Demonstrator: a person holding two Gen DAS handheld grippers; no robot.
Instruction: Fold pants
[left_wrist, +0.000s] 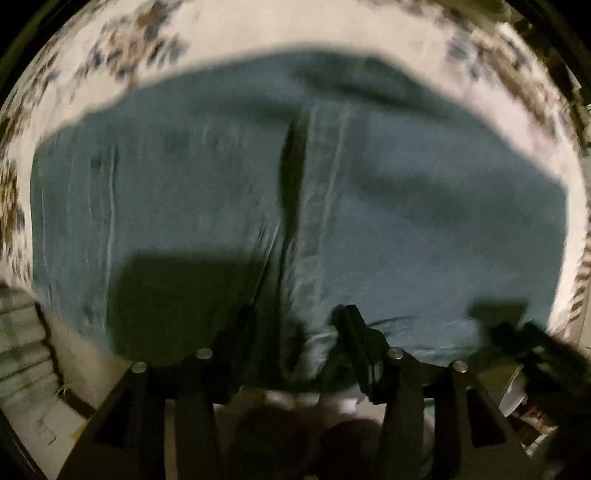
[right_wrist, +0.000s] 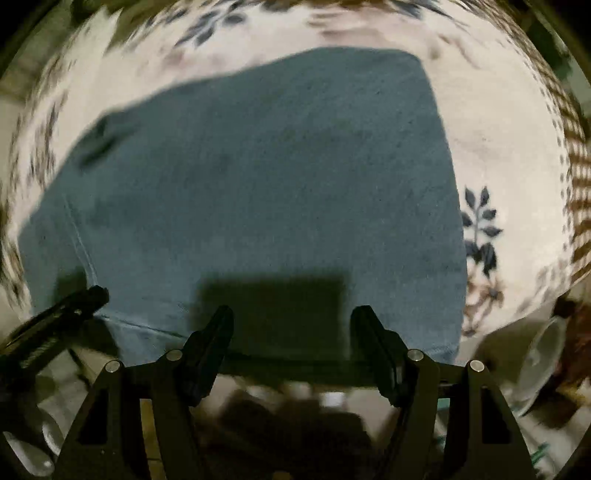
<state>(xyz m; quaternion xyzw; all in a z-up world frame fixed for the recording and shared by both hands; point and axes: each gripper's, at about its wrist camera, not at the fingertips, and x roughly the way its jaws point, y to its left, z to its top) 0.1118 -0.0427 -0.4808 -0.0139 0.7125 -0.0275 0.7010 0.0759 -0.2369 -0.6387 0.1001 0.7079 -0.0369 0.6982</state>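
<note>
Blue denim pants (left_wrist: 406, 206) lie flat on a white cloth with a dark leaf print (left_wrist: 258, 33), with a dark fold line running down their middle. They also fill the right wrist view (right_wrist: 280, 177). My left gripper (left_wrist: 295, 332) is open at the pants' near edge, one finger (left_wrist: 354, 332) over the cloth, the other dark and blurred. My right gripper (right_wrist: 291, 325) is open and empty over the near hem. The left gripper's finger shows at the left of the right wrist view (right_wrist: 70, 306), and the right gripper shows at the right of the left wrist view (left_wrist: 517, 332).
The printed cloth (right_wrist: 498, 147) surrounds the pants and ends at a brown-patterned border (right_wrist: 576, 173). A pale cup or bowl (right_wrist: 539, 365) lies past the near right corner. Stacked pale cloth (left_wrist: 18, 339) sits at the near left.
</note>
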